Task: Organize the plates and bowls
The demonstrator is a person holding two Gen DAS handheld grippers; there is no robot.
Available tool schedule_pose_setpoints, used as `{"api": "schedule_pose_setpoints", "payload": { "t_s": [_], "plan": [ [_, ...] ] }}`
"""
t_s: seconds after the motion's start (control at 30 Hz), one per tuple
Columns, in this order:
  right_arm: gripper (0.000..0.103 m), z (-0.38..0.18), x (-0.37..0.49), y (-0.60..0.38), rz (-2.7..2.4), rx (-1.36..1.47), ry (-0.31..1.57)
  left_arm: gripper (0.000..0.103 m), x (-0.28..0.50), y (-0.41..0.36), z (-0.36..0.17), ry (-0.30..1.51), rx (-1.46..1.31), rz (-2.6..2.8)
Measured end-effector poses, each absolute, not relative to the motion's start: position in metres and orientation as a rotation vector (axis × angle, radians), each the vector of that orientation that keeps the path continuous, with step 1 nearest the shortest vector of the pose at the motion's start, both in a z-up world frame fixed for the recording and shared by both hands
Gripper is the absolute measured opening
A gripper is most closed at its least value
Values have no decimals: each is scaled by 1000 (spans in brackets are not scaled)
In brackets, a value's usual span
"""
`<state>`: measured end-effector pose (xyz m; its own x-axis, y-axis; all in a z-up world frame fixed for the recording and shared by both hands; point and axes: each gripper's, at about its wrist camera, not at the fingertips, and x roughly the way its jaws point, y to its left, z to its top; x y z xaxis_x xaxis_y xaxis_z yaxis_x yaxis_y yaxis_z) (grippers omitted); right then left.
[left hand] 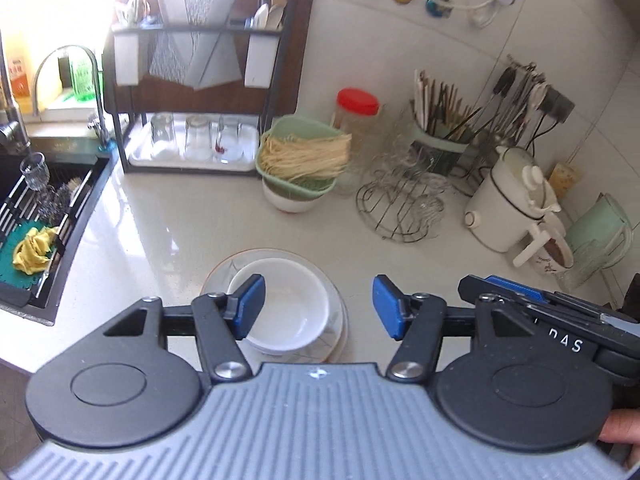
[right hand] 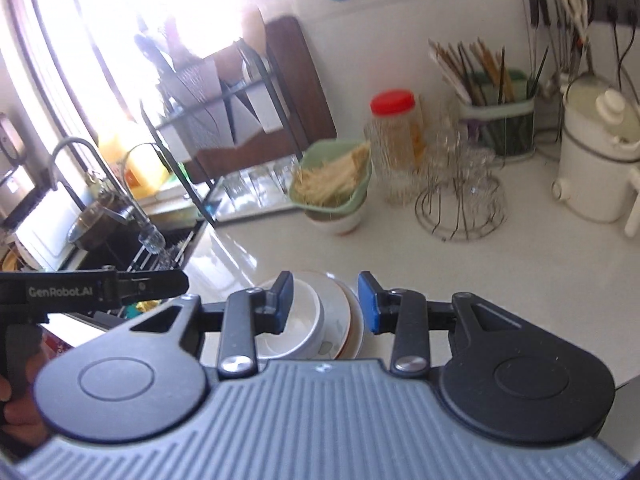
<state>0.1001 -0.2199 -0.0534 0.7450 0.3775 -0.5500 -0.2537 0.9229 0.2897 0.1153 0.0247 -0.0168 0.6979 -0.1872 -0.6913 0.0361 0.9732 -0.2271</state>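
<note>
A white bowl [left hand: 286, 304] sits on a leaf-patterned plate [left hand: 334, 330] on the pale counter, close in front of both grippers. My left gripper [left hand: 318, 306] is open and empty, its left pad over the bowl's near rim. My right gripper [right hand: 325, 302] is open and empty, hovering over the same bowl [right hand: 302, 320] and plate [right hand: 340, 316]. The plate seems to rest on another plate with a brown rim. The right gripper shows at the right edge of the left wrist view [left hand: 532, 304].
A black dish rack [left hand: 192, 92] with glasses stands at the back, the sink [left hand: 40, 216] at left. A green basket of noodles [left hand: 302, 156] on a white bowl, a red-lidded jar [left hand: 356, 110], a wire rack [left hand: 400, 200], chopstick holder [left hand: 440, 136] and white pot [left hand: 508, 196] crowd the back right.
</note>
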Motion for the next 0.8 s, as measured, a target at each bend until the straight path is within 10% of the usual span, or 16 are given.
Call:
{"api": "schedule_pose_setpoints", "payload": {
  "t_s": [0.6, 0.8],
  "plan": [
    [42, -38, 1, -248, 350, 207, 509, 96, 0, -2, 5, 707, -122, -91],
    [87, -41, -26, -246, 318, 155, 463, 100, -27, -5, 3, 705, -83, -68]
  ]
}}
